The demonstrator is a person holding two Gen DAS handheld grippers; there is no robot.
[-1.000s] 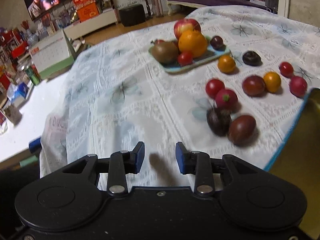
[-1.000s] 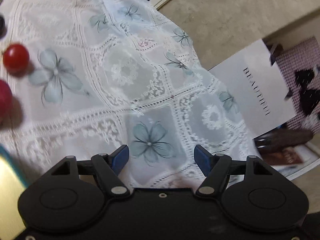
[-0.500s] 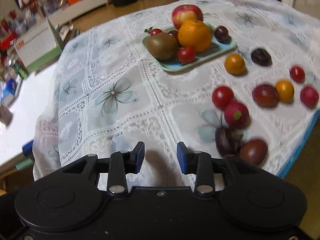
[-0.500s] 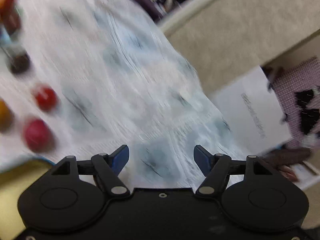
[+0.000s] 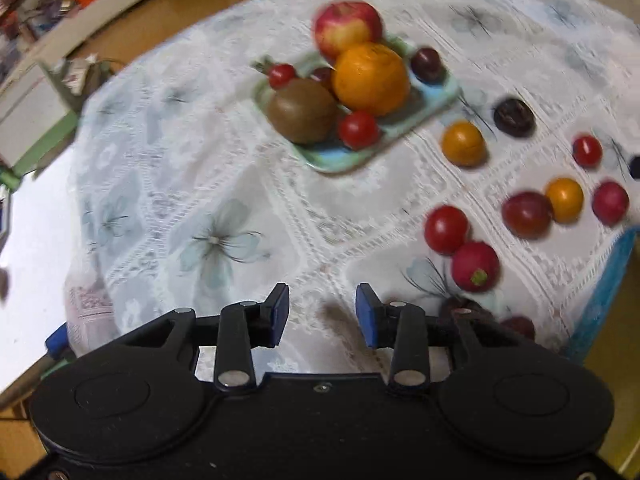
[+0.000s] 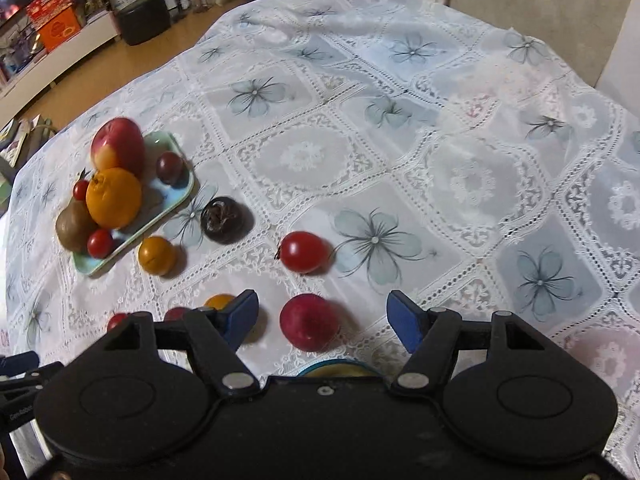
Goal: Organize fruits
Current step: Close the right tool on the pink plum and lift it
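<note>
A pale green tray on the lace tablecloth holds an apple, an orange, a kiwi and small red and dark fruits. Several loose fruits lie to its right: an orange one, a dark one, a red tomato and a radish-like red one. My left gripper is open over bare cloth. My right gripper is open, with a dark red fruit lying between its fingers and a red tomato just beyond.
The table's near edge with a blue trim runs at the right of the left wrist view. A white low table stands to the left. Across the wooden floor are a black stool and a shelf with boxes.
The right gripper has swung left from the table's far corner and now faces the fruits, with the dark red fruit between its fingers. The left gripper has moved forward and tilted down towards the tray.
</note>
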